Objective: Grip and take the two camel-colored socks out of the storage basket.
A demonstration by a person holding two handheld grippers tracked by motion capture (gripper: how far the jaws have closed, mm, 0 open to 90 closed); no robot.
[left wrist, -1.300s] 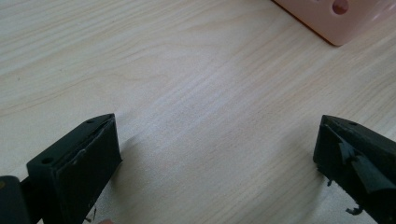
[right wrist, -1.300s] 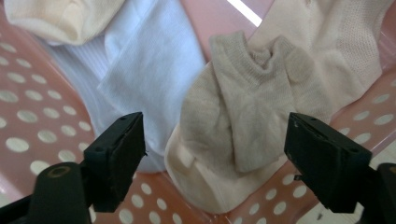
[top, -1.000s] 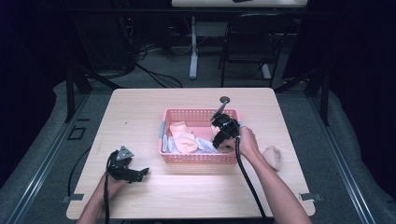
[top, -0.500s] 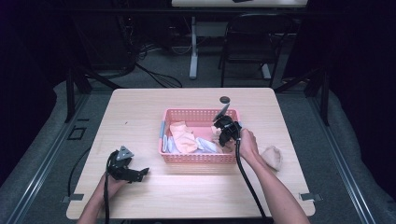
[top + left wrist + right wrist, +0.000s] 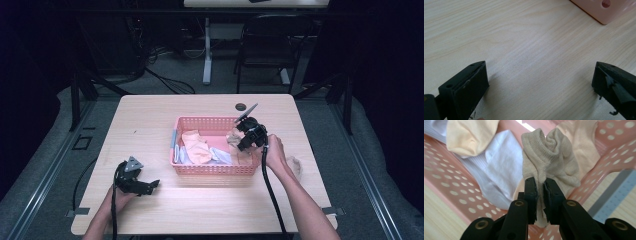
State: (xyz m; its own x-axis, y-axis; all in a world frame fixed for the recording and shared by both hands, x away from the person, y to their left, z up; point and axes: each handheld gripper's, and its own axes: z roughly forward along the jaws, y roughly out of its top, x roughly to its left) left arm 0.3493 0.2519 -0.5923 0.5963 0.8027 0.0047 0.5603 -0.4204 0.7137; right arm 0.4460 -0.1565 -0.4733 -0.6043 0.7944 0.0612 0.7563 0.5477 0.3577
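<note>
Basket: a pink basket (image 5: 218, 169) with holes sits in the middle of the table (image 5: 150, 115)
Beige sock: the beige sock (image 5: 549, 157) hangs over the basket's right end, pinched at its lower edge
Right gripper: the right gripper (image 5: 539, 195) has its jaws squeezed tight on the beige sock, above the basket
Left gripper: the left gripper (image 5: 539, 82) rests on the table left of the basket, jaws wide apart, holding nothing
Other socks: a peach sock (image 5: 196, 146) and a white sock (image 5: 499, 167) lie inside the basket
How it feels: the beige sock looks soft, light and floppy, so it will droop; it will not break
Where to grab: a thick bunched fold looks best, so it does not slip out
</note>
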